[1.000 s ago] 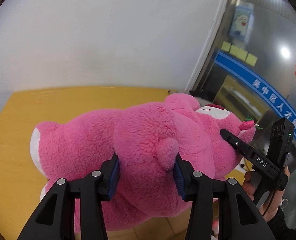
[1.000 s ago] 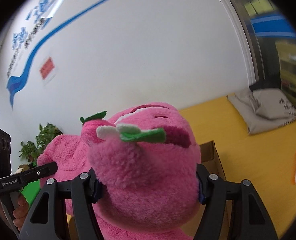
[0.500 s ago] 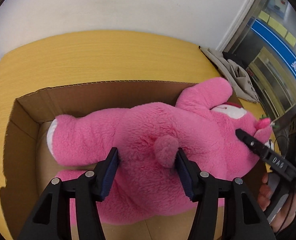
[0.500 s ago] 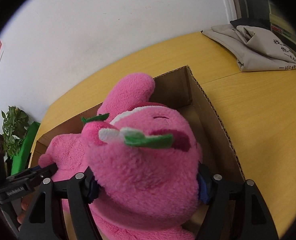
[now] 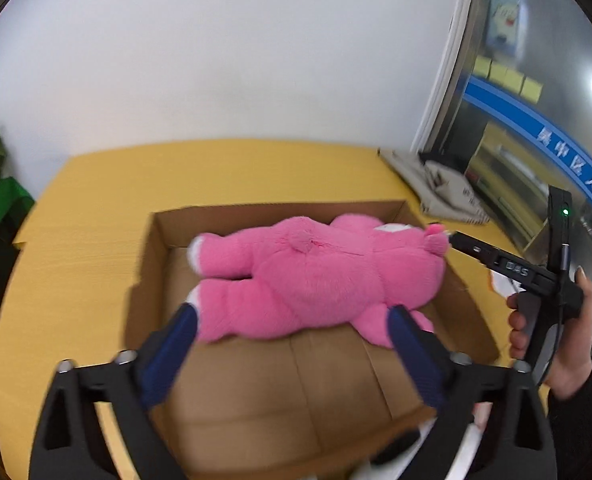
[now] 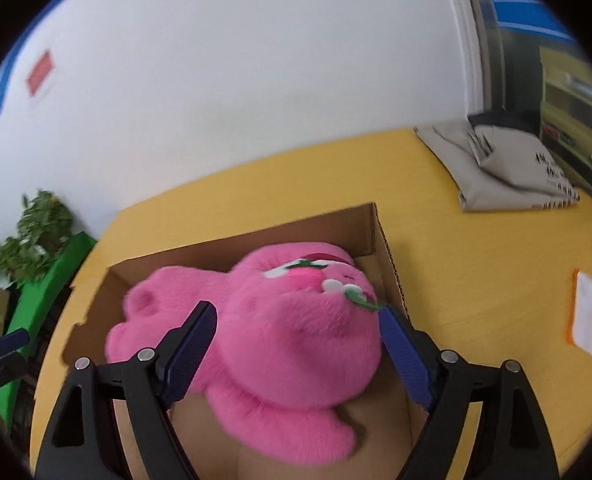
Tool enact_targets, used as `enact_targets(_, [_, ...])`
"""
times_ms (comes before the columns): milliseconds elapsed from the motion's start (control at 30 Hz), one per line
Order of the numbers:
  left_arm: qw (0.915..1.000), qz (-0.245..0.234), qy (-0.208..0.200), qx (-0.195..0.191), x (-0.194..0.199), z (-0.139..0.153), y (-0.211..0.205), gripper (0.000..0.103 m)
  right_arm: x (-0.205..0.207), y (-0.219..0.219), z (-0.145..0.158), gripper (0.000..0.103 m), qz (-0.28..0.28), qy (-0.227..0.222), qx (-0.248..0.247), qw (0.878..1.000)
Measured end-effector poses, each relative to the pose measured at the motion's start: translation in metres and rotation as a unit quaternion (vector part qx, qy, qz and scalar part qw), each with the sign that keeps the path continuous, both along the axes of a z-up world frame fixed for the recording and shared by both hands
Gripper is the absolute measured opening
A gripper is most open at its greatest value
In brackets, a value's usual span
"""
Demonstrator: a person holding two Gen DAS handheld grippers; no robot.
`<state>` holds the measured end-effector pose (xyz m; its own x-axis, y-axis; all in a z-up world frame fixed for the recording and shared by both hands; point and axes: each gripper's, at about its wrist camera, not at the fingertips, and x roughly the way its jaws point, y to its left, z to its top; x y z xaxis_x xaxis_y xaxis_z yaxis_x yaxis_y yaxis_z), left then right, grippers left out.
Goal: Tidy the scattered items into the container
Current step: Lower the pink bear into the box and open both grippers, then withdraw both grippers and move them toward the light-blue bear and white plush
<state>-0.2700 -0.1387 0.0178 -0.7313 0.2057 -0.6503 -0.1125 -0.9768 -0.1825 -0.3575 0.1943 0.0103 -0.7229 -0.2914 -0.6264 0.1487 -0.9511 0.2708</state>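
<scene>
Your pink plush bear (image 5: 315, 280) lies on its front inside the open cardboard box (image 5: 280, 384), stretched along the far wall with its legs toward the left end and its head toward the right end. The box sits on the yellow table (image 5: 76, 280).

Your left gripper (image 5: 292, 332) hangs above the near part of the box. Its jaws are opening and stand very wide, the blue pads clear of the fur with only the bear's near edge showing between them, so you hold nothing there.

Your right gripper (image 6: 296, 332) is at the bear's head. Its jaws are opening too, and the head still sits between them. The left pad looks free of the plush, but the right pad lies close against the leaf on the bear's ear, and with the blur you cannot be quite sure it has let go.

In the left view your right hand (image 5: 551, 328) grips that tool's handle beside the box. A folded grey cloth (image 6: 503, 168) rests on the table beyond it.
</scene>
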Motion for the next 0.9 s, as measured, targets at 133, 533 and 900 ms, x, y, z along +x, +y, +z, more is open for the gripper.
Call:
enact_targets(133, [0.9991,0.029,0.03,-0.006,0.063,0.005,-0.006,0.103,0.07,0.008,0.025,0.085,0.035,0.03,-0.009,0.999])
enact_targets(533, [0.9975,0.054,0.025,-0.038,0.176,-0.024,0.007,0.103,0.229,0.002,0.029,0.085,0.054,0.07,0.018,0.996])
enact_targets(900, [0.9979,0.063,-0.01,-0.01,0.201,-0.058,0.024,0.103,0.278,0.01,-0.012,0.085,0.066,0.022,0.022,0.997])
